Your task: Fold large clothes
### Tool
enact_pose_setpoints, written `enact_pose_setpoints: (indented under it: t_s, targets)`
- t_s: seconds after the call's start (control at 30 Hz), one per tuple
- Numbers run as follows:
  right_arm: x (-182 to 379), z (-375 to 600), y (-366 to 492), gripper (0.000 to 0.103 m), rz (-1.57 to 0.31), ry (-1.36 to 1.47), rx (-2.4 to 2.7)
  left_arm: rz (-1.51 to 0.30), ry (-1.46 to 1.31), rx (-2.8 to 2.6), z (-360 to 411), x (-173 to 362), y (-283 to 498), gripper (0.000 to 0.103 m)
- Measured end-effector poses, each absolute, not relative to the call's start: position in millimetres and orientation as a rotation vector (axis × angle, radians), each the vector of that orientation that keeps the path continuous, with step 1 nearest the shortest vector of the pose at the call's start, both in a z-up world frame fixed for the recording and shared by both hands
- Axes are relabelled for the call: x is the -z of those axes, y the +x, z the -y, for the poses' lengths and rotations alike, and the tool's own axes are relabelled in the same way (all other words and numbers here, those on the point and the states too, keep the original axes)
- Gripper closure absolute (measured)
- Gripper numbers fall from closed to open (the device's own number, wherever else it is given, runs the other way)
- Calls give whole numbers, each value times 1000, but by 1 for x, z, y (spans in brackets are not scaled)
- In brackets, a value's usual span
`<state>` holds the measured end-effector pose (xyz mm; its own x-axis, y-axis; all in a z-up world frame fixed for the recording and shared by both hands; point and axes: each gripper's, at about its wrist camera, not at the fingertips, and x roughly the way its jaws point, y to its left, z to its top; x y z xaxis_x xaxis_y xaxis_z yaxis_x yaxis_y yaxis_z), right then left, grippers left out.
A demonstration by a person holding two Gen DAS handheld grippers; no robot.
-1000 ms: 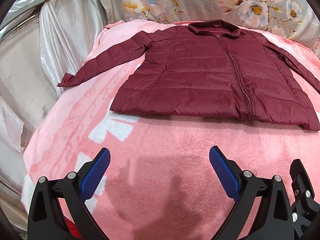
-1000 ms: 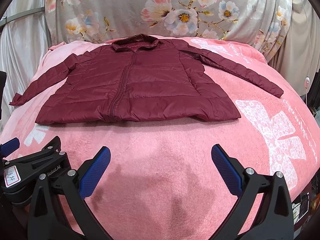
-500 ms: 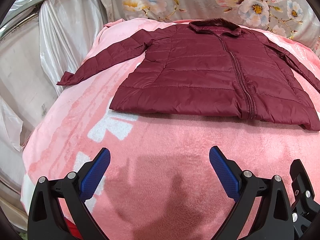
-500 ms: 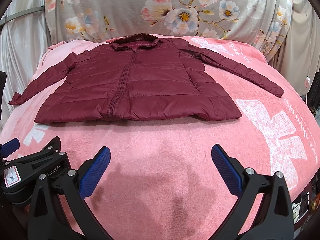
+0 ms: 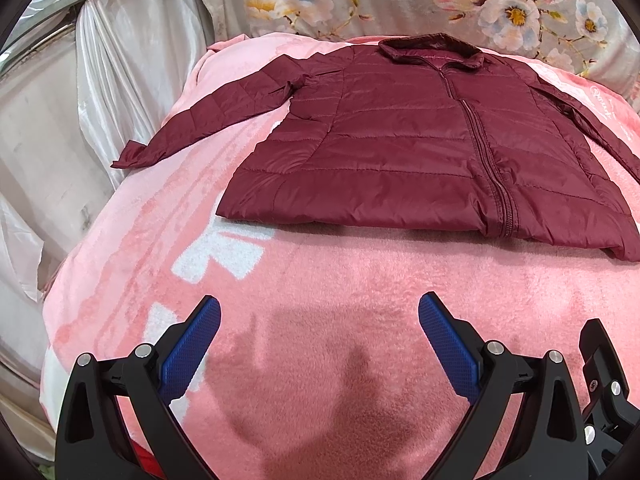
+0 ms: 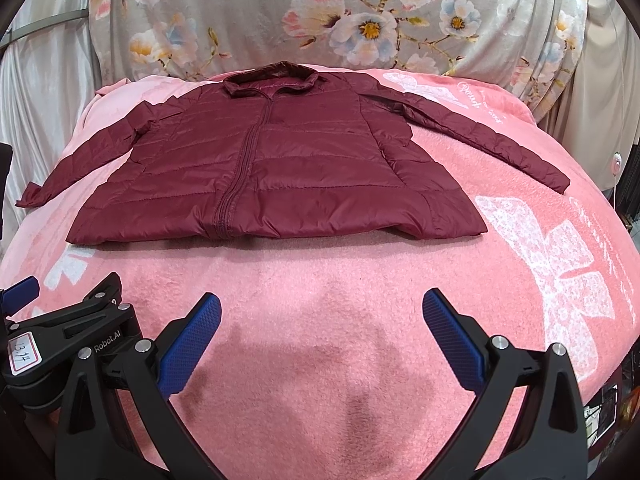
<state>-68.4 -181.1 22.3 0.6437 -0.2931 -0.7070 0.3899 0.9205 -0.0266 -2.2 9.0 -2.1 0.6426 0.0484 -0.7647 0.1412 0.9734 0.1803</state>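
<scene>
Right wrist view showed a pink blanket point(image 6: 520, 184) before floral drapery point(image 6: 360, 12); the jacket point(image 6: 280, 160) lay flat, collar away, sleeves spread sideways; the left gripper point(image 5: 319, 320) and the right gripper point(image 6: 321, 320) both gaped, empty.

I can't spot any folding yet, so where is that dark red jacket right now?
In both wrist views the jacket lies flat, zipped, sleeves spread, on the pink blanket, collar toward the floral cloth.
</scene>
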Motion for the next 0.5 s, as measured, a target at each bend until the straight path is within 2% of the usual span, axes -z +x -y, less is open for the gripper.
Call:
enact_pose_setpoints:
  t_s: [0.27, 0.5]
  targets:
    - [-20, 195, -59, 5, -787, 161, 354, -919, 194, 110, -9, 7, 9, 6]
    - [-22, 280, -47, 5, -785, 294, 432, -885, 217, 88, -5, 6, 27, 6]
